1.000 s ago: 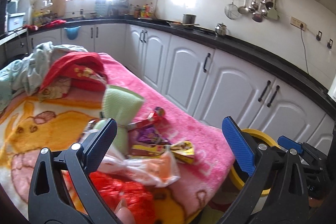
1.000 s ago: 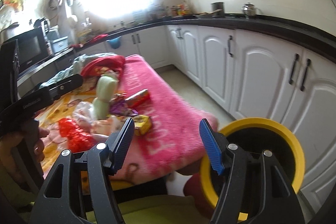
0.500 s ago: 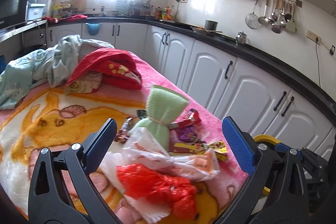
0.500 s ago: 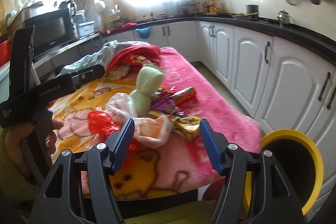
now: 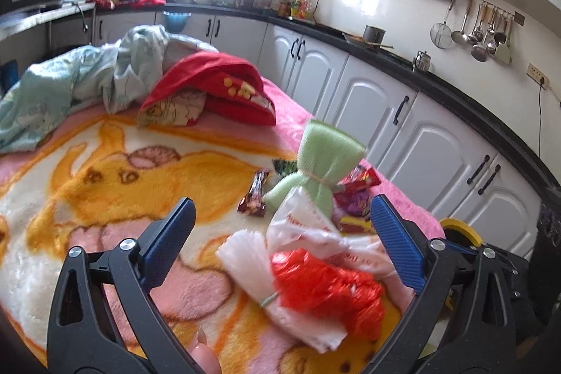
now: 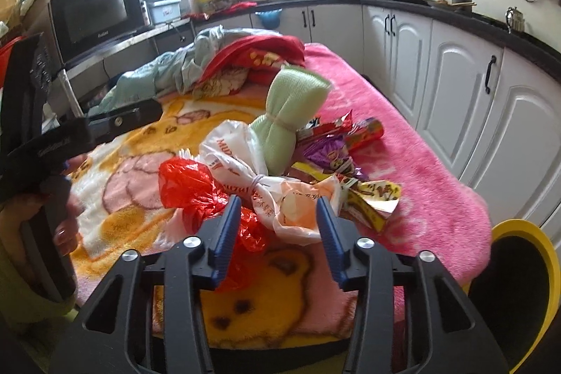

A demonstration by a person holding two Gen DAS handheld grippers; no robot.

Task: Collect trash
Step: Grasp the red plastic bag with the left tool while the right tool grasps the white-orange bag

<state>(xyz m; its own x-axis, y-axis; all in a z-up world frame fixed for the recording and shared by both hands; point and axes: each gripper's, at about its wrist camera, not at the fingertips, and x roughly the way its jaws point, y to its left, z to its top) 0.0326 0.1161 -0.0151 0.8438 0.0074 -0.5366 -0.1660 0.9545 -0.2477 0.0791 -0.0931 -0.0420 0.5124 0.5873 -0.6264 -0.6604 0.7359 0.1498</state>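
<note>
1. Blue-padded fingers of your left gripper [image 5: 280, 237] stand wide apart and empty, above the blanket-covered table [image 5: 87, 170].
2. Between and just beyond those fingers lies the trash pile: a red plastic bag [image 5: 326, 286] on a white bundle [image 5: 252, 255], with a tied white printed bag [image 5: 308, 226] behind it.
3. Past the fingertips, a green sponge-like bundle [image 5: 326, 163] stands upright, a dark snack wrapper [image 5: 256, 195] just to its left.
4. Your right gripper [image 6: 278, 216] holds its fingers parted, narrower than the left and gripping nothing; the white printed bag [image 6: 280, 195] sits just beyond them.
5. Left of the right fingers is the red bag [image 6: 189, 188]; to their right lie yellow and purple wrappers [image 6: 368, 195].
6. A yellow-rimmed bin [image 6: 519, 286] stands off the table's edge, far right of the right fingers.
</note>
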